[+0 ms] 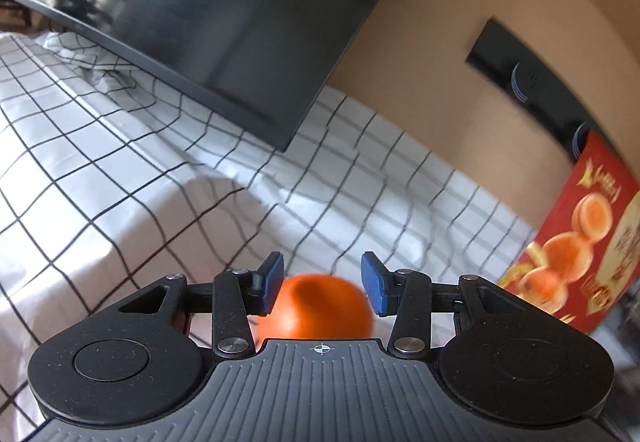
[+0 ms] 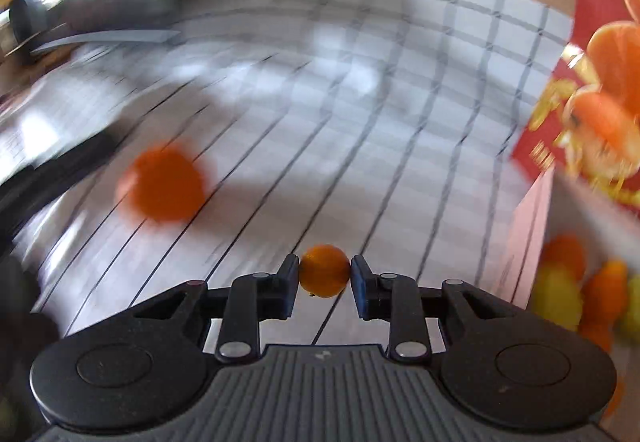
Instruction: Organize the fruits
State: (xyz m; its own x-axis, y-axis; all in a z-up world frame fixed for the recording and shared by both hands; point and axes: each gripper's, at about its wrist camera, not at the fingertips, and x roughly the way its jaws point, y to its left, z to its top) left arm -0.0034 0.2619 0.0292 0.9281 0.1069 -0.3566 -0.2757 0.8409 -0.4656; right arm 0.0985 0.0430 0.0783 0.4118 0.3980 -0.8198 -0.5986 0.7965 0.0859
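In the left wrist view my left gripper [image 1: 322, 284] is open, with an orange [image 1: 316, 308] lying on the checked cloth between and just below its blue pads [image 1: 270, 284]; I cannot tell whether they touch it. In the right wrist view my right gripper [image 2: 325, 276] is shut on a small orange [image 2: 325, 270] and holds it above the cloth. A larger orange [image 2: 162, 185], blurred, lies on the cloth to the left. The red fruit box [image 2: 600, 81] stands at the right, with several orange and yellow fruits [image 2: 580, 294] inside it.
A white cloth with black grid lines [image 1: 140, 161] covers the table. A dark monitor [image 1: 200, 21] stands at the back. The red box [image 1: 572, 250] is at the right against a tan wall with a dark recess [image 1: 520, 69].
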